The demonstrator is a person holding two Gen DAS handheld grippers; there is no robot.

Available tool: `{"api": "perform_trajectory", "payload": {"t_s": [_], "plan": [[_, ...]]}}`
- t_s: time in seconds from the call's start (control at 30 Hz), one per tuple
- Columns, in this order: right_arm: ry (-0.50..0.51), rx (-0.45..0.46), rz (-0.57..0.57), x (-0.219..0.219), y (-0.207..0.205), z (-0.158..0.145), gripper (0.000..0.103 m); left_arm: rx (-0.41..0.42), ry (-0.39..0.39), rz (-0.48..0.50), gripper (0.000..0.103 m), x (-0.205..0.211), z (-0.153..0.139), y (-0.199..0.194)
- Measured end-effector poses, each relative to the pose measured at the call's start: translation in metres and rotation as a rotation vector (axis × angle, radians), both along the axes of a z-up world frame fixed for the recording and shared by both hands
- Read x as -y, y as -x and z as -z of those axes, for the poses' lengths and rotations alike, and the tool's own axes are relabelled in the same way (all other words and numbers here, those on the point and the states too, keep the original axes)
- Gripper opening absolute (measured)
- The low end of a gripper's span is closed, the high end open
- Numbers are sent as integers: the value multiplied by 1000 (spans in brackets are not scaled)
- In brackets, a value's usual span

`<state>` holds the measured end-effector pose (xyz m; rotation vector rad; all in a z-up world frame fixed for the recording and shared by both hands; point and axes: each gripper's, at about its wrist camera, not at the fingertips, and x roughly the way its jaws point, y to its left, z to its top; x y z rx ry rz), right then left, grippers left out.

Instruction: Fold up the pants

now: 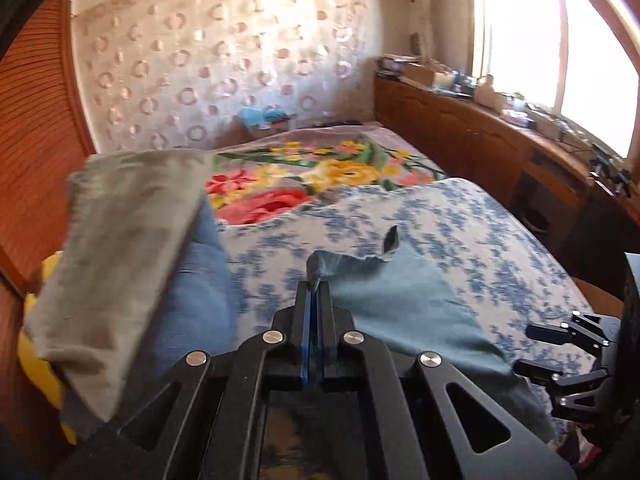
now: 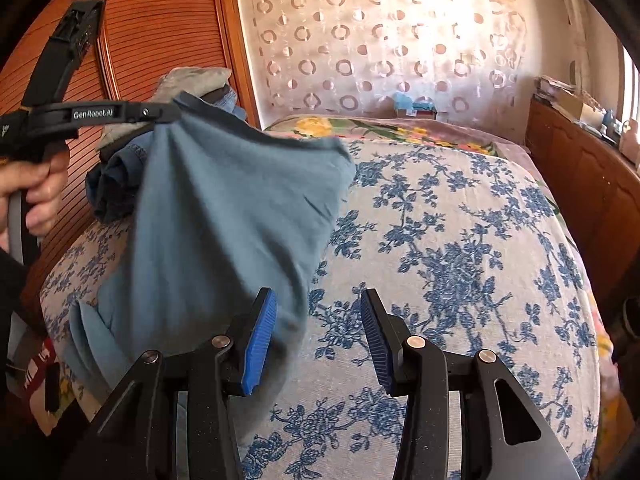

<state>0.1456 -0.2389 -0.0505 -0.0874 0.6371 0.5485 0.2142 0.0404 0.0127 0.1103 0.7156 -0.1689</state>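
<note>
The teal-blue pants (image 2: 224, 216) hang over the bed. My left gripper (image 1: 314, 280) is shut on their upper edge and holds them lifted; the cloth (image 1: 404, 304) drapes down to the right of the fingers. In the right wrist view the left gripper (image 2: 182, 106) shows at upper left, pinching the fabric. My right gripper (image 2: 318, 336) is open and empty, its left blue pad (image 2: 260, 340) beside the hanging cloth. The right gripper (image 1: 560, 352) also shows at the right edge of the left wrist view.
The bed carries a blue-flowered cover (image 2: 460, 240) and a bright floral blanket (image 1: 304, 172) behind. A pile of folded clothes, grey (image 1: 120, 248) on top, sits at the left by a wooden slatted door (image 2: 160, 32). A cluttered wooden sideboard (image 1: 480, 128) runs along the right.
</note>
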Motion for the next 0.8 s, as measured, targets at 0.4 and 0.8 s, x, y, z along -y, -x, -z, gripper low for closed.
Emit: {"api": "perform_trajectory", "payload": {"t_s": [0.4, 0.8], "plan": [[11, -22, 0, -6, -8, 10, 46, -50, -1, -4, 13, -7, 25, 2], [-1, -19, -6, -7, -5, 12, 46, -44, 27, 42, 57, 2, 47, 32]]}}
